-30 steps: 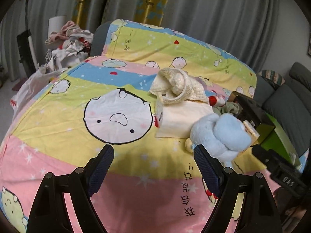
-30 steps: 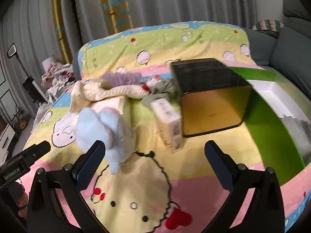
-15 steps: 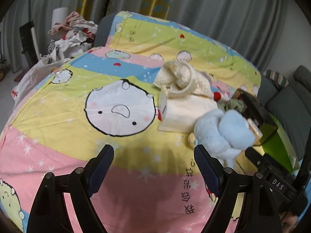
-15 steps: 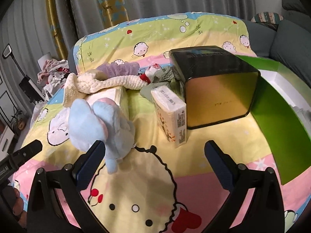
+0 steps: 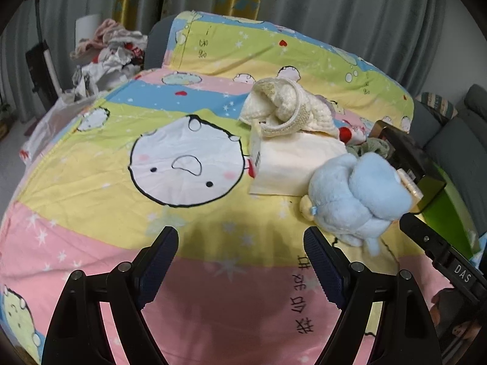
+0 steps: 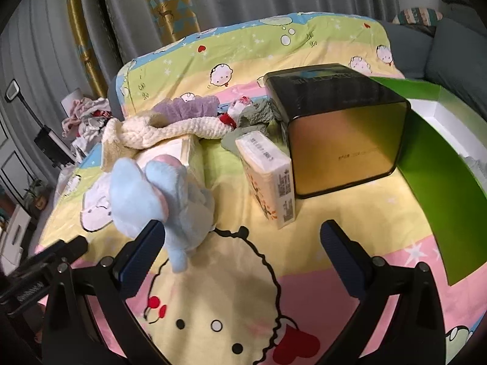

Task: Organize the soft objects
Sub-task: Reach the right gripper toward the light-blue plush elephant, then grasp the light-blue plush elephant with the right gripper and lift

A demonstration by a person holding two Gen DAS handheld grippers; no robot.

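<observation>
While both grippers hover over the cartoon bedspread [image 5: 91, 182], the left gripper [image 5: 240, 258] and right gripper [image 6: 242, 243] are wide open, holding nothing. Blue plush toy [image 6: 158, 194] sits just left of the tissue pack [image 6: 271, 176]; cream knit scarf [image 6: 170, 130] is behind it, black-and-gold box [image 6: 344, 140] to its right.

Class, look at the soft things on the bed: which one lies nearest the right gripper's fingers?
The light blue plush toy. It sits right by the right gripper, at its left finger, while the cream knitted piece, purple fluffy item and green cloth lie farther back.
</observation>
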